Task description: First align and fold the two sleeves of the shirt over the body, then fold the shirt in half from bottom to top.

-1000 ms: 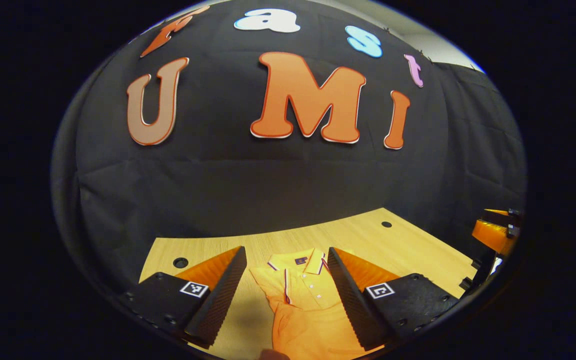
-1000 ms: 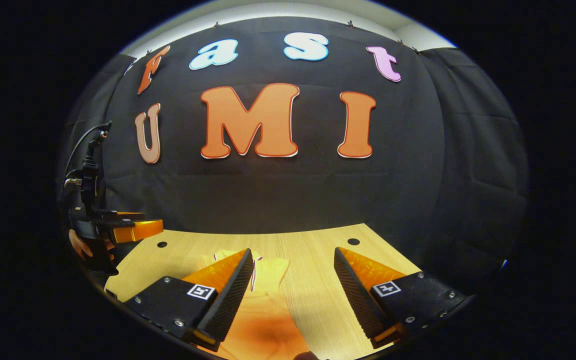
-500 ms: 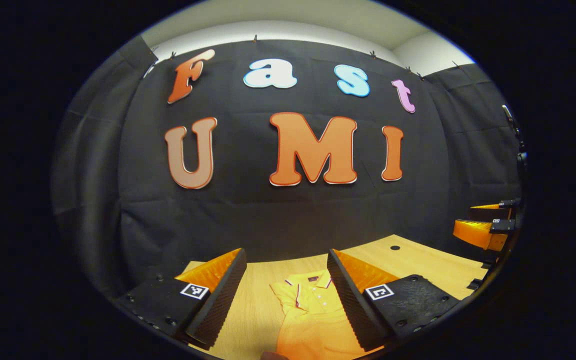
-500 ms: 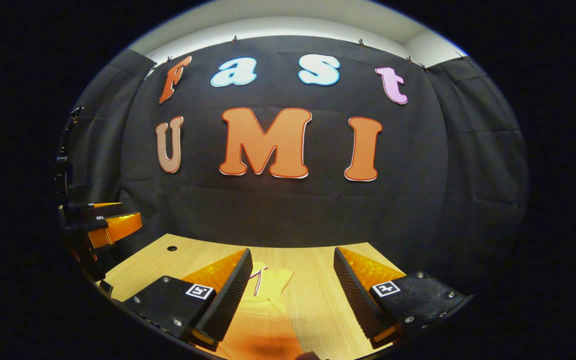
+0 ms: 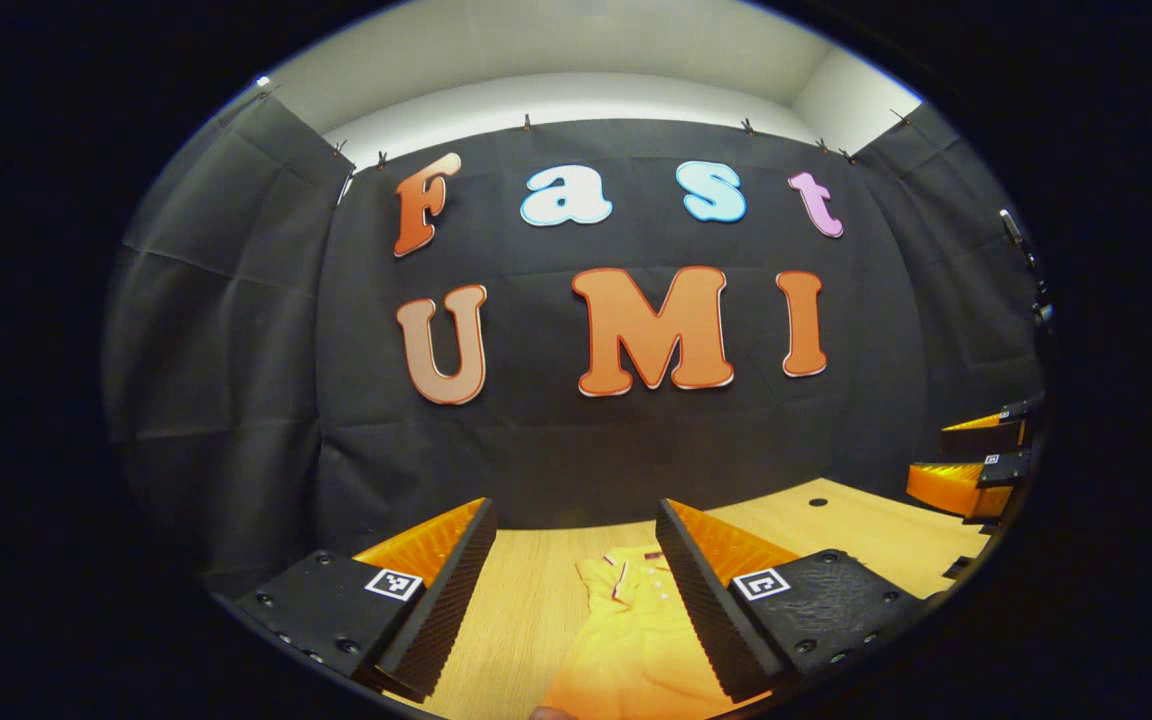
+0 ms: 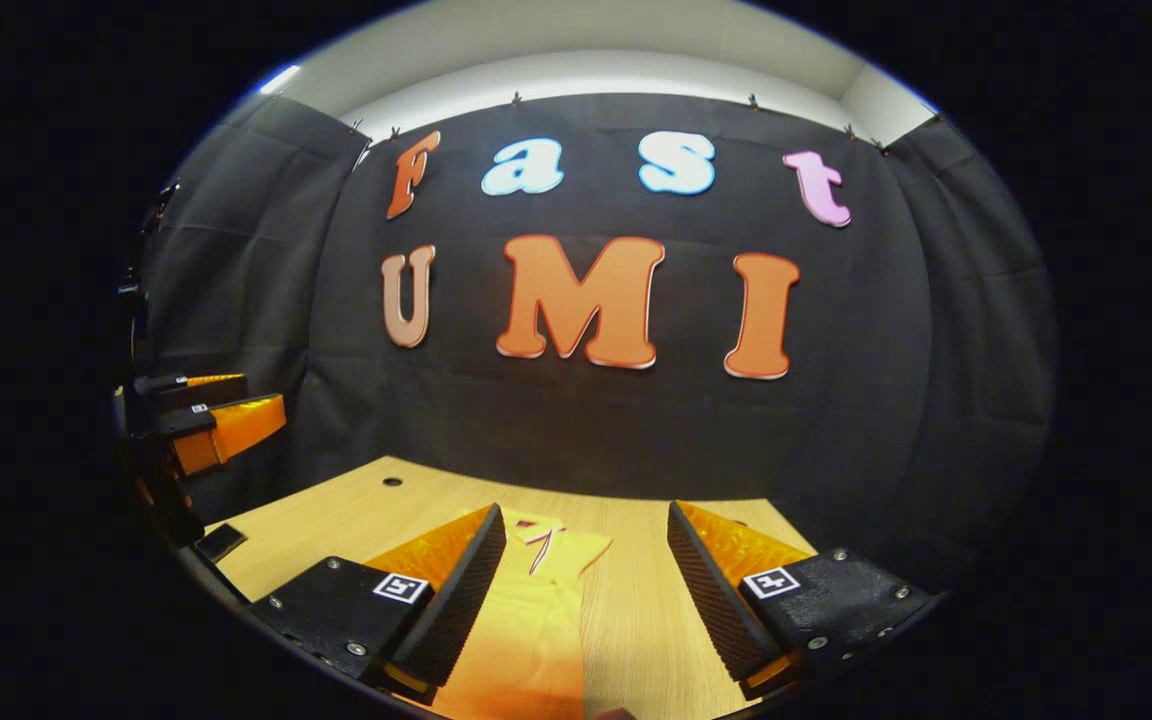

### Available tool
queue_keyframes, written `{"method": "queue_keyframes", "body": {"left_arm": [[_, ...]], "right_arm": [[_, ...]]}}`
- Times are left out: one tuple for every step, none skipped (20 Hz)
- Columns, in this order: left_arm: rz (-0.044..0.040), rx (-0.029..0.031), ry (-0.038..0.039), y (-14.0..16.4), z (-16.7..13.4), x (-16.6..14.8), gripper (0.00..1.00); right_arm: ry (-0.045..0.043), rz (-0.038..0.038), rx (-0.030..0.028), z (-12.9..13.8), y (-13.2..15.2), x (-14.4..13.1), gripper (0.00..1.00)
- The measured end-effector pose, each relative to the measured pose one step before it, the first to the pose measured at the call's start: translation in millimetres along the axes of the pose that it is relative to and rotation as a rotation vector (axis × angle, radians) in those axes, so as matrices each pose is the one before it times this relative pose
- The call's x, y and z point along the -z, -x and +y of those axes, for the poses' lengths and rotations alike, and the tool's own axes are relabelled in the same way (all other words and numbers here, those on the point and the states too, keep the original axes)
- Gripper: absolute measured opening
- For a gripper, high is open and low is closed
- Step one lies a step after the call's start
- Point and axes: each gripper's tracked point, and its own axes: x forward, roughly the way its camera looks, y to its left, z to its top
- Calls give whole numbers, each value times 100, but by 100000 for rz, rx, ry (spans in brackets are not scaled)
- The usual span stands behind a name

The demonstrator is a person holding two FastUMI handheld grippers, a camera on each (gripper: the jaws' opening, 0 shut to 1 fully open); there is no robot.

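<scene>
In the left gripper view, our left gripper [image 5: 576, 590] hangs above the wooden table [image 5: 526, 600] with its two fingers spread wide and nothing between them but air. Under that gap, and partly hidden behind the finger on the view's right, we see the yellow polo shirt [image 5: 636, 640] lying on the table, its collar [image 5: 636, 575] with dark and white trim pointing away from us toward the black cloth wall [image 5: 236, 350]. The shirt looks like a narrow strip, its left edge running straight along the table. We cannot make out from here how the sleeves lie. Farther right in this view, at the table's edge, we see our right gripper [image 5: 976, 460] held in the air, well apart from the shirt, its two fingers stacked with a gap between them.

In the right gripper view, the left gripper [image 6: 206, 415] shows at the far left, raised over the table's corner, fingers parted. Our right gripper [image 6: 586, 590] is open too, holding nothing. The shirt [image 6: 536, 630] lies beneath its left finger and reaches into the gap, collar [image 6: 546, 530] away from us. Bare table [image 6: 636, 620] fills the rest of the gap, over to the right finger.
</scene>
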Motion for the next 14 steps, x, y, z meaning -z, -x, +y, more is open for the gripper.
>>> {"method": "queue_keyframes", "body": {"left_arm": [[4418,895,74,464,-229,1231,98],[4035,1582,502,345,-515,1412,98],[4671,1147,-672,-332,-161,1739,100],[3379,544,-1192,-88,168,1461,98],[3786,948,-1009,-149,142,1160,99],[3430,1129,-609,-162,27,1336,99],[4713,1386,-1107,-263,-75,1681,99],[4156,853,-772,-527,20,1424,99],[4841,391,-455,-378,246,1706,99],[4877,638,-24,-516,55,1490,99],[5859,571,-324,-344,123,1916,99],[5104,1139,-48,-415,-66,1422,100],[4943,1102,87,-319,-140,1353,100],[5769,698,490,-421,-24,1648,99]], "right_arm": [[-319,5008,-2189,347,201,1810,99],[-453,3299,-956,120,92,1306,99],[-230,2622,-990,35,72,966,99],[16,2843,-350,44,-27,1132,99],[-124,4380,-624,134,-44,1464,98],[-1024,3619,-413,89,12,1377,99],[-1458,3798,-1107,193,-29,1323,99],[-1112,4163,-1249,242,-72,1350,99],[-929,3999,-739,156,-184,1403,99],[-725,3781,-789,149,-334,1550,99],[-659,4275,-43,15,-379,1450,99],[-670,4328,-298,27,-456,1484,99],[-574,5425,185,45,-447,1553,99],[-814,5666,-221,-237,-418,1800,99]]}}
